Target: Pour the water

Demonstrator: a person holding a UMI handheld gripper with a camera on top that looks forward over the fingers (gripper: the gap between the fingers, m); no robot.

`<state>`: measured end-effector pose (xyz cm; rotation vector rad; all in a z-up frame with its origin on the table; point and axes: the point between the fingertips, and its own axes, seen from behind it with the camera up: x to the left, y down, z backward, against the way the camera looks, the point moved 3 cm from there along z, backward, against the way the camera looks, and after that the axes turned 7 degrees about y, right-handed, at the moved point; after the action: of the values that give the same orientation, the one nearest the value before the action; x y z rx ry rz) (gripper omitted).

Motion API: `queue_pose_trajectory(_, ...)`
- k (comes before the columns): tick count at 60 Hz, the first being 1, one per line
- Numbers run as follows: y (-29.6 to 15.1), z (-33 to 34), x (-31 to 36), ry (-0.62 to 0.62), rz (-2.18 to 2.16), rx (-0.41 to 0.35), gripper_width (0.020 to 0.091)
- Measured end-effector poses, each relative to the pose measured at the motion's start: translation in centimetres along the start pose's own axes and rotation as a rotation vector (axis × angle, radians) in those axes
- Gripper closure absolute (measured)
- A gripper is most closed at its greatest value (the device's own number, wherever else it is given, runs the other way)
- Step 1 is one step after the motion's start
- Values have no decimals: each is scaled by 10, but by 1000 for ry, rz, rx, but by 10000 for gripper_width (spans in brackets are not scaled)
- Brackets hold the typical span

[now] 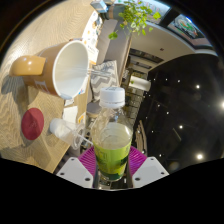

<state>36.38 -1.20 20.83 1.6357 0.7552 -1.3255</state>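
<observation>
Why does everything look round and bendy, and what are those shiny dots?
Gripper view: the wide lens curves the scene around the bottle held in the claw; ceiling lights reflect as bright dots on the dark glossy surface; the white cup looks brightly lit.

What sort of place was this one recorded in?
Likely a kitchen or dining counter at home: a wooden board bears a white pitcher and an orange cup, with a potted plant behind. The tongs grip a bottle.

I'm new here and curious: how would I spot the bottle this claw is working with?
Start at the light wooden table and come toward the claw. Between its pink-padded fingers stands a clear plastic bottle. Unlike the white cup behind, it has a white screw cap and yellow-green liquid.
</observation>
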Motion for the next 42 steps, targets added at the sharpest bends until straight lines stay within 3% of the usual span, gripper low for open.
queue_pose_trajectory(23, -21, 3, 15, -49, 71, -29, 722)
queue_pose_trajectory(42, -7, 31, -10, -281, -693, 6, 715)
